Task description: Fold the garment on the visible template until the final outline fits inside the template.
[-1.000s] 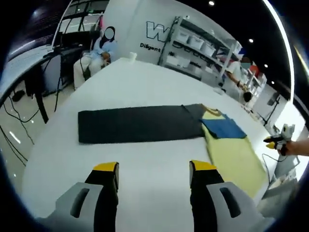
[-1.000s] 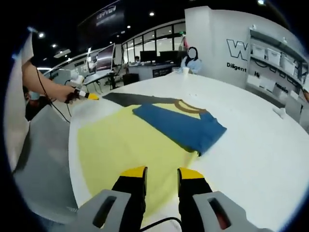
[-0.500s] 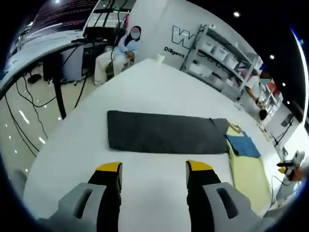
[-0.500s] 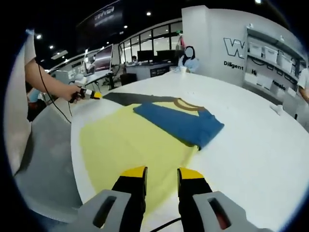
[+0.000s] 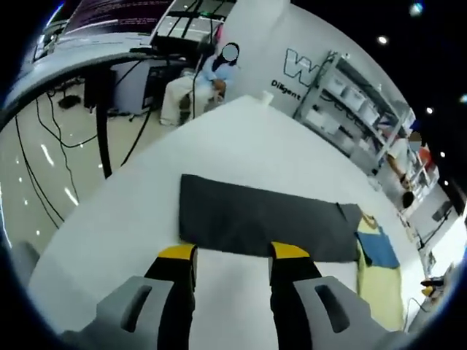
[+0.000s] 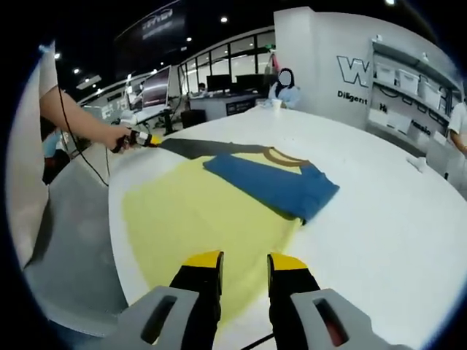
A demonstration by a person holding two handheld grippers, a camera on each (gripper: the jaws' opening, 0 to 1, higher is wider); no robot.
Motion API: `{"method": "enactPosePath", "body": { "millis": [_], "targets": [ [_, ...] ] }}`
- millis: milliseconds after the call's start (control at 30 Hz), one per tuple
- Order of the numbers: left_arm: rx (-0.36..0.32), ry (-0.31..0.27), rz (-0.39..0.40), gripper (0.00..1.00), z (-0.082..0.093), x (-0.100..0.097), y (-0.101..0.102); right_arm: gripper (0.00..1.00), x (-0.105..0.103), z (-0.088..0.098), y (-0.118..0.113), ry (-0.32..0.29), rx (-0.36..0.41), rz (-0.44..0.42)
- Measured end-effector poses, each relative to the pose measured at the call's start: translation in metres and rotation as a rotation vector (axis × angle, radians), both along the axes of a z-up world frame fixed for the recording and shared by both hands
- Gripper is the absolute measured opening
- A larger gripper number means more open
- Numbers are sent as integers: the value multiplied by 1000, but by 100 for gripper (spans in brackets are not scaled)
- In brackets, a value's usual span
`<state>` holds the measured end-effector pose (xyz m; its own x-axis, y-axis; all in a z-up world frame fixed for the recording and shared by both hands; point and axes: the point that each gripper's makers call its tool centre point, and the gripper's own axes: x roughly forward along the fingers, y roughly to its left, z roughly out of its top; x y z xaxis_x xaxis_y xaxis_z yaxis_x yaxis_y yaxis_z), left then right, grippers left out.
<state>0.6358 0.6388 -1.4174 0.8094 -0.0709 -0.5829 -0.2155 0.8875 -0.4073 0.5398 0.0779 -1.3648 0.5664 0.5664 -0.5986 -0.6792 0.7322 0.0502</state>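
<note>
One yellow-and-blue garment and one dark template lie on the tabletop; both tongs gape empty.

One garment (yellow and blue), one dark template, two grippers.

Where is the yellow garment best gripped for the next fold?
Probably the yellow garment's near hem edge, taken from the right gripper's side: it lies flat just ahead of the open fingers, while the blue sleeve is already folded across it.
</note>
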Motion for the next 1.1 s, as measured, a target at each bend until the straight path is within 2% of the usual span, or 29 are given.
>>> {"method": "enactPosePath", "body": {
  "millis": [167, 300, 400, 533, 600, 733, 833, 933, 1100],
  "targets": [
    [-7, 7, 81, 30, -1, 4, 11, 18, 1, 0, 1, -2, 1, -2],
    [-5, 8, 67, 29, -2, 10, 9, 18, 2, 0, 1, -1, 0, -2],
    [-9, 9, 91, 25, -3, 13, 12, 18, 2, -1, 1, 0, 0, -6],
    [-26, 11, 147, 12, -3, 12, 20, 18, 2, 0, -1, 0, -4, -8],
    [-13, 7, 158, 3, 0, 11, 23, 18, 2, 0, -2, 0, -4, -11],
    [-13, -4, 141, 2, 4, 11, 20, 17, 1, -1, -2, 1, -5, -12],
    [-21, -6, 135, 1, -1, 17, 30, 17, 1, -1, -2, 1, -4, -11],
    [-28, -50, 123, 1, 14, 22, 23, 17, 2, 0, 0, -3, 0, -11],
    [-34, -142, 66, 1, 51, 32, 1, 18, 2, 1, 0, -9, 6, -12]
  ]
}}
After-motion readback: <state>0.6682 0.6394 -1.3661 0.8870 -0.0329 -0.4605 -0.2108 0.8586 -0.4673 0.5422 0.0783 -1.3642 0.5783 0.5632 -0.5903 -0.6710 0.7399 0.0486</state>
